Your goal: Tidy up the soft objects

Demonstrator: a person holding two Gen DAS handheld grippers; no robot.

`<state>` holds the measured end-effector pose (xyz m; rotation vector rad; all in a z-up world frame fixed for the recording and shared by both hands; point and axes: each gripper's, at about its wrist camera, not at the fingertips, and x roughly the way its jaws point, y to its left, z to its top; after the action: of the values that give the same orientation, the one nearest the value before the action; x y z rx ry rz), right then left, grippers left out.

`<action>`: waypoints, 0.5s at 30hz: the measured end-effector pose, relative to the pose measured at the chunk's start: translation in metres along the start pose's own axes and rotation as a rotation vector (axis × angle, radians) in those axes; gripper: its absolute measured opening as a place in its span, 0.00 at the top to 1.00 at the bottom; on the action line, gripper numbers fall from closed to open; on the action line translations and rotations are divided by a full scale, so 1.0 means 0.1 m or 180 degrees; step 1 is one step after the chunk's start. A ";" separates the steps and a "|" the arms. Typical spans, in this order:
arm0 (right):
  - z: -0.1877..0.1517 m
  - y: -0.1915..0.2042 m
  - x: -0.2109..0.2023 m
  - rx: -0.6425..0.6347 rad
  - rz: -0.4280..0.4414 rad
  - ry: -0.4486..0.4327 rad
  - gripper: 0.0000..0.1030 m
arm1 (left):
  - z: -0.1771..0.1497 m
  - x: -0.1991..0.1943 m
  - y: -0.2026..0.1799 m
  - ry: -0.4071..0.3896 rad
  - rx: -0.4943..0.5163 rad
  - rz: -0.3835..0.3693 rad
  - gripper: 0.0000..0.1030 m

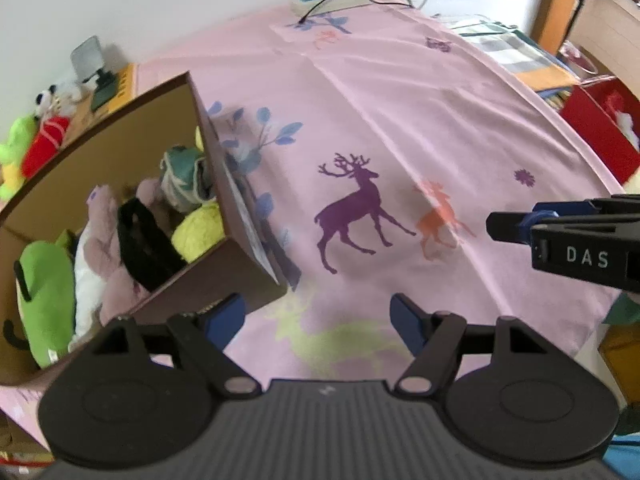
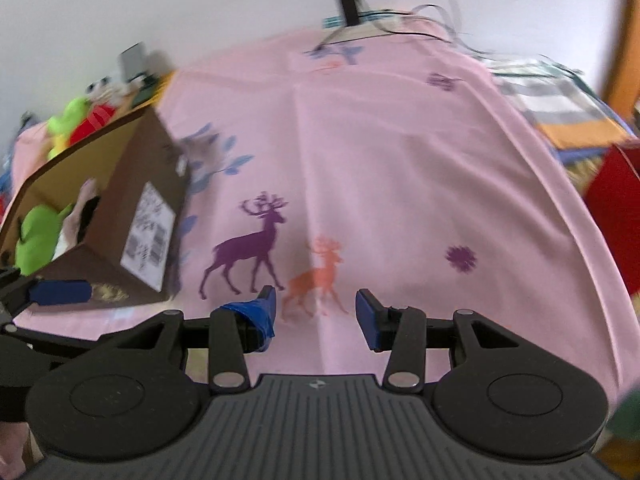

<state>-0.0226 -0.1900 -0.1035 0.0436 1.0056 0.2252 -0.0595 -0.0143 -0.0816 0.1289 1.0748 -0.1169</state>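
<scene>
Both claws empty above the bed; soft toys already packed in the box.

The left claw [image 1: 316, 322] stood spread with nothing between its jaws, close beside the near corner of the cardboard box [image 1: 224, 268]. The right claw [image 2: 316, 312] was likewise spread and empty over the pink sheet [image 1: 400, 120]. Soft toys [image 1: 120, 232] lay crowded inside the box; a few more [image 1: 36, 144] sat beyond it, near the wall. By my judgement, a placing step was complete and the next pick was in hand: it calls for reaching past the box to those remaining toys. Legible writing: "DAS" on the right claw's side. The box's shipping label [image 2: 150, 232] was too blurred to read.
</scene>
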 end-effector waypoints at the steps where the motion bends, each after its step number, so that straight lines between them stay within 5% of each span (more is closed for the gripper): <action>1: -0.02 0.02 -0.02 0.0035 -0.0053 -0.0015 0.73 | -0.03 -0.03 0.01 -0.0028 0.0040 -0.0022 0.29; 15: -0.45 0.47 -0.22 0.0439 -0.0425 -0.0170 0.73 | -0.36 -0.09 0.30 -0.0093 0.0274 -0.0138 0.29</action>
<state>-0.0800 -0.1520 -0.1027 0.1069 0.9655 0.0323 -0.0902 0.0213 -0.0887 0.1810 1.0439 -0.2036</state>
